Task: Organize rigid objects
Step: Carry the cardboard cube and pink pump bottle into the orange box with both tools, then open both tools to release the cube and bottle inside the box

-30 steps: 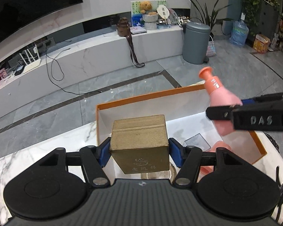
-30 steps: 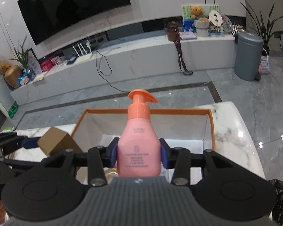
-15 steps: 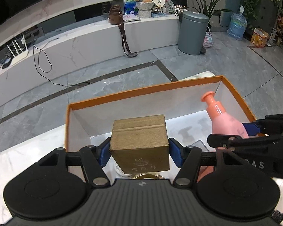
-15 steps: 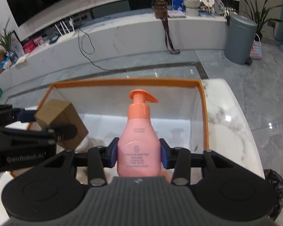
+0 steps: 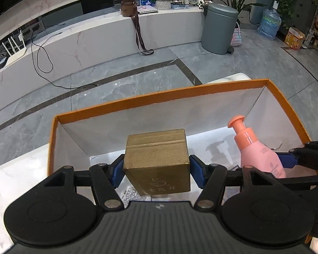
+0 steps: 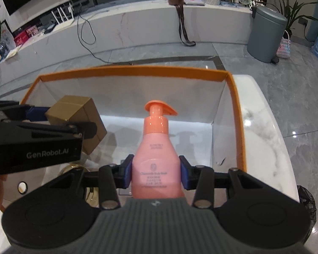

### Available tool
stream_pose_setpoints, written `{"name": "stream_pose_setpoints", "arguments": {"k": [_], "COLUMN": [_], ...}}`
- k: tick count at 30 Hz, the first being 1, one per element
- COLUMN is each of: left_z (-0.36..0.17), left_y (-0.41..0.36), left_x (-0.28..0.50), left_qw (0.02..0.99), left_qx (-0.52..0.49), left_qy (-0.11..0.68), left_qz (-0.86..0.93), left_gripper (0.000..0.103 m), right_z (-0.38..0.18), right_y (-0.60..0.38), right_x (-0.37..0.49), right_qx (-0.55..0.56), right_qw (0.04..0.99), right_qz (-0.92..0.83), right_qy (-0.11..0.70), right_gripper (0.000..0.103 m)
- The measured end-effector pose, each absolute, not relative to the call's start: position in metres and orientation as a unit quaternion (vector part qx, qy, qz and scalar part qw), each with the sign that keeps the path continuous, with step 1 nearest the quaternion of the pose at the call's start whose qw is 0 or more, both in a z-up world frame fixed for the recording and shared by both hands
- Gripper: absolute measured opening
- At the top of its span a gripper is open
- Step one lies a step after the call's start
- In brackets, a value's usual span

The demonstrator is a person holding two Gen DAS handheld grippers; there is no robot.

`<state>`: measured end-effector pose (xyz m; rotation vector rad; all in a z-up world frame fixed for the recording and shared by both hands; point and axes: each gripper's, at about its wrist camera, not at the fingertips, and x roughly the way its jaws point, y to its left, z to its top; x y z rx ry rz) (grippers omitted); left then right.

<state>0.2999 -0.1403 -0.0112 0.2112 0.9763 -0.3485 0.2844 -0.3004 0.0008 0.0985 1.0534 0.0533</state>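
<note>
My left gripper (image 5: 156, 169) is shut on a gold cardboard box (image 5: 156, 158), its blue pads pressing both sides. The box hangs over the left half of an orange-rimmed white storage box (image 5: 159, 95). My right gripper (image 6: 155, 172) is shut on a pink pump bottle (image 6: 155, 154) with an orange cap, held upright inside the same storage box (image 6: 133, 72). The bottle (image 5: 258, 154) shows at the right of the left wrist view. The gold box (image 6: 78, 116) and left gripper (image 6: 59, 122) show at the left of the right wrist view.
The storage box sits on a white marble table (image 6: 262, 139). Small items lie on its floor under the grippers, among them a gold-rimmed round thing (image 6: 72, 167). Beyond the table are grey floor tiles, a grey bin (image 5: 219, 29) and a long white ledge (image 5: 95, 42).
Both grippers have sunk toward the storage box with their objects. The gold box and the pink bottle now sit lower, inside the box walls. Neither grip has changed.
</note>
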Motion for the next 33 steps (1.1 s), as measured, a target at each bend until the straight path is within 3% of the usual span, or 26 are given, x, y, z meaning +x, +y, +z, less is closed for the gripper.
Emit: {"name": "stream_pose_setpoints", "arguments": {"k": [29, 33], "left_z": [-0.042, -0.044], "left_y": [-0.154, -0.155], "left_x": [0.319, 0.321], "left_qw": [0.843, 0.841], "left_qx": [0.114, 0.12], "left_qy": [0.503, 0.509], "left_qz": [-0.151, -0.139], "left_gripper": [0.069, 0.077], "right_z": [-0.012, -0.012], "right_y": [-0.285, -0.286], "right_x": [0.298, 0.299], "right_qx": [0.013, 0.016], "right_qw": [0.851, 0.85], "right_qz": [0.01, 0.008], "right_qy": [0.525, 0.526], "right_gripper": [0.044, 0.045]}}
